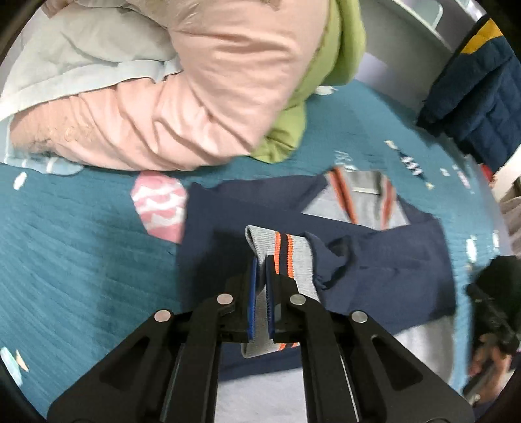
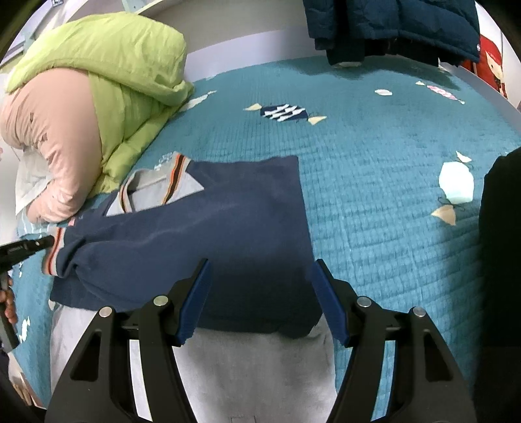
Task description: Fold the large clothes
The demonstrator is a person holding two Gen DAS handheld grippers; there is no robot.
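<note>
A navy and grey sweater (image 2: 228, 227) with orange-striped trim lies on the teal bedspread (image 2: 390, 182). My left gripper (image 1: 262, 263) is shut on the grey ribbed sleeve cuff (image 1: 286, 257), lifted a little off the navy body (image 1: 390, 270). The same cuff (image 2: 53, 253) shows at the left of the right wrist view, with the left gripper (image 2: 45, 242) pinching it. My right gripper (image 2: 260, 276) stands open above the sweater's lower navy part, with nothing between its blue pads (image 2: 197, 302). The grey collar (image 2: 153, 192) lies toward the pillows.
Pink bedding (image 1: 182, 107) and a green quilt (image 2: 130, 81) are piled at the bed's head. A dark blue quilted jacket (image 2: 390, 22) hangs at the far edge. A person's hand (image 2: 8, 302) shows at the left rim. A white wall borders the bed.
</note>
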